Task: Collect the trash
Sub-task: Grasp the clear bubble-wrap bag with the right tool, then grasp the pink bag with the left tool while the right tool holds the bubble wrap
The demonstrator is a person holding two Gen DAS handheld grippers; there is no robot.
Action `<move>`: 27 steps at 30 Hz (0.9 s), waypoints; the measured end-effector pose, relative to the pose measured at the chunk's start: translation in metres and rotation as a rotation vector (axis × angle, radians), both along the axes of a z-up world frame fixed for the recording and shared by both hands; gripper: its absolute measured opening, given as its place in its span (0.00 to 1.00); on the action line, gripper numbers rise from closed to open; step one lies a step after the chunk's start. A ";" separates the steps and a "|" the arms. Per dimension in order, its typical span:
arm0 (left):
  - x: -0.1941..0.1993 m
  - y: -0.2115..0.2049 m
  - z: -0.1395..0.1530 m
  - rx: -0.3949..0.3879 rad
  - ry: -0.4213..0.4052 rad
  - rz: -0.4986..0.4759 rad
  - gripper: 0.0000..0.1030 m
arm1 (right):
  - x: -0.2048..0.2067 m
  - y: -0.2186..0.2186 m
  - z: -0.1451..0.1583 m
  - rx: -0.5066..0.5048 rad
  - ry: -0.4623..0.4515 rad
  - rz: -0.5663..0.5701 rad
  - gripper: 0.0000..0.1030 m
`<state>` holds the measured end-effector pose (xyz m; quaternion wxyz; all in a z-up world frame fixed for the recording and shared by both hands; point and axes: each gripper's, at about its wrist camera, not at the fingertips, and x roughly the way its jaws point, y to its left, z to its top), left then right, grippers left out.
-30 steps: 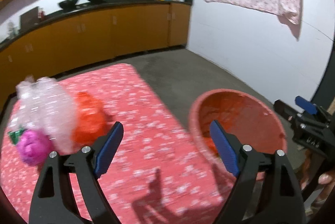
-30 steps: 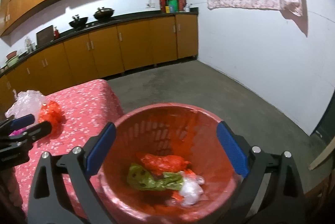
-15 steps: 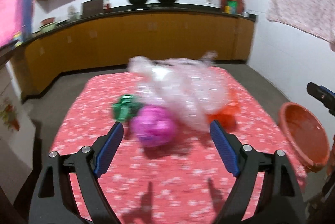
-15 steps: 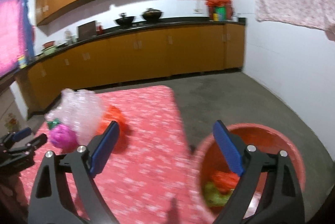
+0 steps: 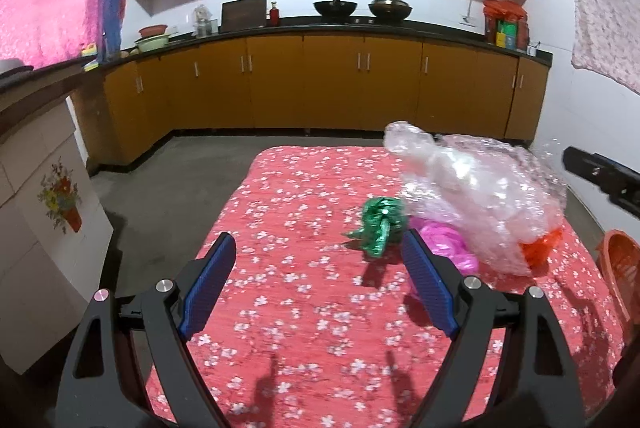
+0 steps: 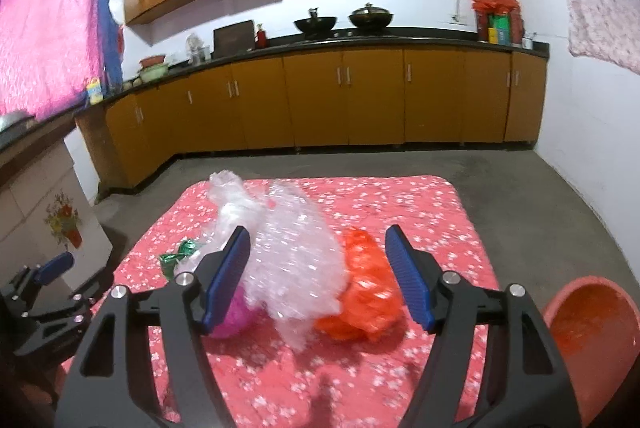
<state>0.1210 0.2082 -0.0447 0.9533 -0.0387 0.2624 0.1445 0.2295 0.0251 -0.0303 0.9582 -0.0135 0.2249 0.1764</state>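
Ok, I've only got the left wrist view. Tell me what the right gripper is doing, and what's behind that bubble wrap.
Observer: The right gripper is open. Its jaws have just been closing, but they grip nothing; the bubble wrap lies ahead of them.
Operator: Describe the orange thing. I only see an edge of it.
Observer: It's a crumpled orange bag lying on the tablecloth against the wrap's right side, the side towards the red basket.
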 end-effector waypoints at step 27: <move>0.028 -0.025 0.022 -0.095 -0.034 -0.111 0.82 | -0.007 -0.014 0.010 0.034 -0.006 0.011 0.05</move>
